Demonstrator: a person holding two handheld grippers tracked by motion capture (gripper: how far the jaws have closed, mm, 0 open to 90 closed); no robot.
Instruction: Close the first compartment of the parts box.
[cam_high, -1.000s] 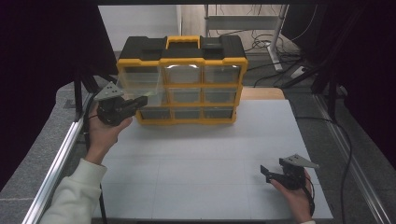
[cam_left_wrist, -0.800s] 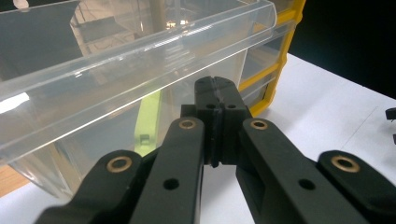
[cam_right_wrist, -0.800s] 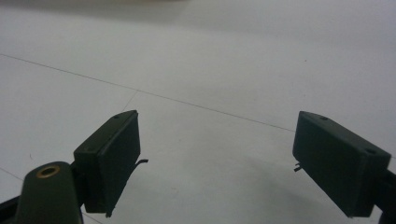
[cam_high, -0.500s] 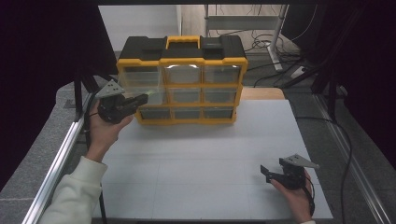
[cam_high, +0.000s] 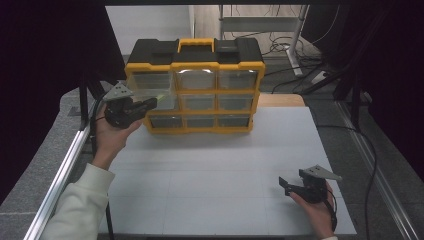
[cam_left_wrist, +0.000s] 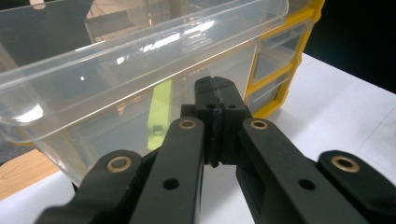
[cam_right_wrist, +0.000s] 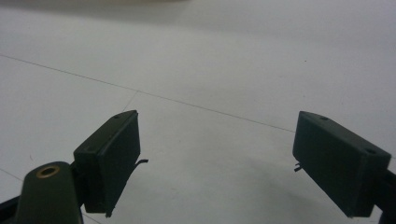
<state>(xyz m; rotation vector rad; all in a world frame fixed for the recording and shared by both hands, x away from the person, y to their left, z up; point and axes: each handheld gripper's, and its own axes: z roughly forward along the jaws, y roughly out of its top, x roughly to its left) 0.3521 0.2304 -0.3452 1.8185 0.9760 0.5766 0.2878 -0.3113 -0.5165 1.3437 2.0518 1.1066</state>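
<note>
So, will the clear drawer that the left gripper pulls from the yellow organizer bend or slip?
The clear drawer looks like thin, glossy plastic, so it may flex slightly and slip. It holds one small green piece, so it is probably light. The left gripper is shut at its front.

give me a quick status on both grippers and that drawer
Left gripper shut on clear drawer, drawer partly out of yellow organizer. Right gripper open, on white table. Nothing in the way.

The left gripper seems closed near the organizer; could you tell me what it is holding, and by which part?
The left gripper is shut on the clear drawer pulled out of the yellow organizer, pinching its front wall below the rim.
</note>
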